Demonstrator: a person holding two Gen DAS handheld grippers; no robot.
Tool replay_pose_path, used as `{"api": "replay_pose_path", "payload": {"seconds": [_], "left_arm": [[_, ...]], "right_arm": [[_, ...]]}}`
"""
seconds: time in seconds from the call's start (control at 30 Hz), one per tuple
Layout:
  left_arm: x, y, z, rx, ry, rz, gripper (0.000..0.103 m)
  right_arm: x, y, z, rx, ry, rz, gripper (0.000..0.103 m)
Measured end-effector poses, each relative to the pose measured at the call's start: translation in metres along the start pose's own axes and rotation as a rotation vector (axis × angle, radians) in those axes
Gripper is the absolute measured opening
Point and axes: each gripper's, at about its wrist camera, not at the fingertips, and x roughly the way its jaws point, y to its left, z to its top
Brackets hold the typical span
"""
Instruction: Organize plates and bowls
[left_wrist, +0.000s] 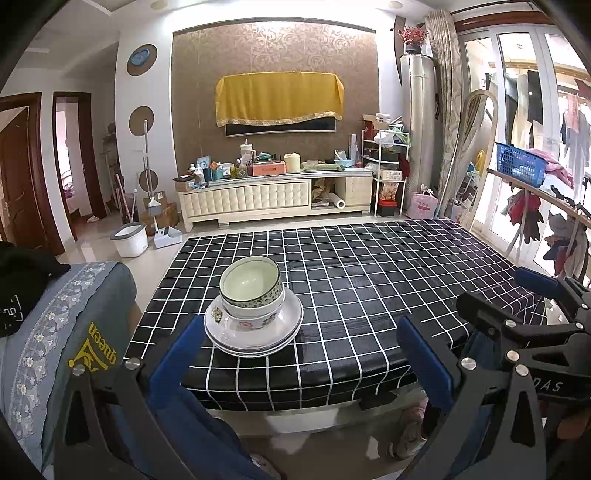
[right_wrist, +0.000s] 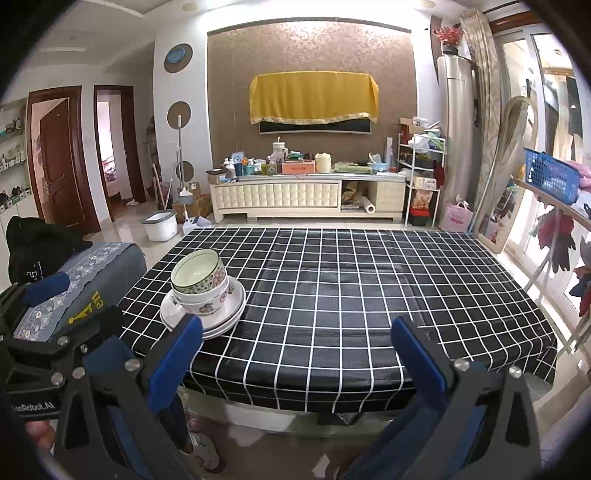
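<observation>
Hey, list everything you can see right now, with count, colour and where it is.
Bowls: two, cream and floral, nested atop the plates.
Plates: at least two, white, stacked near the table's left front.
Table: one, black cloth with white grid, centre.
Cabinet: one, cream, cluttered top, far wall.
Yellow cloth: one, draped over the wall screen.
Bucket: one, white, on the floor left.
Basket: one, blue, right.
Chair cover: one, grey-blue, left.
Left gripper: blue pads, open, empty.
Right gripper: blue pads, open, empty.
</observation>
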Motion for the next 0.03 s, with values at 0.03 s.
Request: {"api": "replay_pose_path", "payload": {"seconds": [0.03], "left_arm": [[-0.0006, -0.0003, -0.0001, -0.001, 0.001, 0.001, 0.103]], "right_arm": [[0.0006, -0.0001, -0.0002, 0.001, 0.002, 0.001, 0.103]]}}
